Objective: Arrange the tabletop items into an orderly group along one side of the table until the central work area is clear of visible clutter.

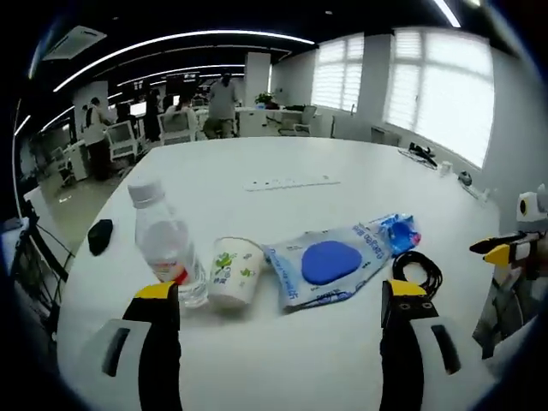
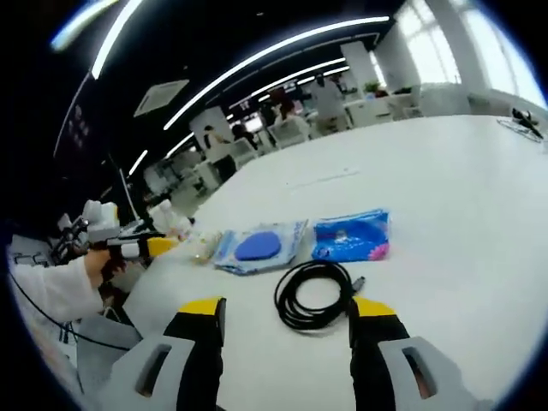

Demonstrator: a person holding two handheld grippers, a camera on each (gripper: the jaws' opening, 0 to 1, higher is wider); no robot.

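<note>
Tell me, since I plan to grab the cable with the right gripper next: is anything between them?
Nothing visible. The cable lies coiled on bare table just ahead of the open right gripper; the blue packets lie beyond it.

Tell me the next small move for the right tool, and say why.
Probably ease the right tool forward and down over the coiled black cable. Its jaws stand open with the coil lying loose on the table just ahead between them, apart from the blue packet, so it looks the nearest item to gather.

white table (image 1: 342,163), bottle (image 1: 167,244), cup (image 1: 234,272), cable (image 2: 315,293)
</note>
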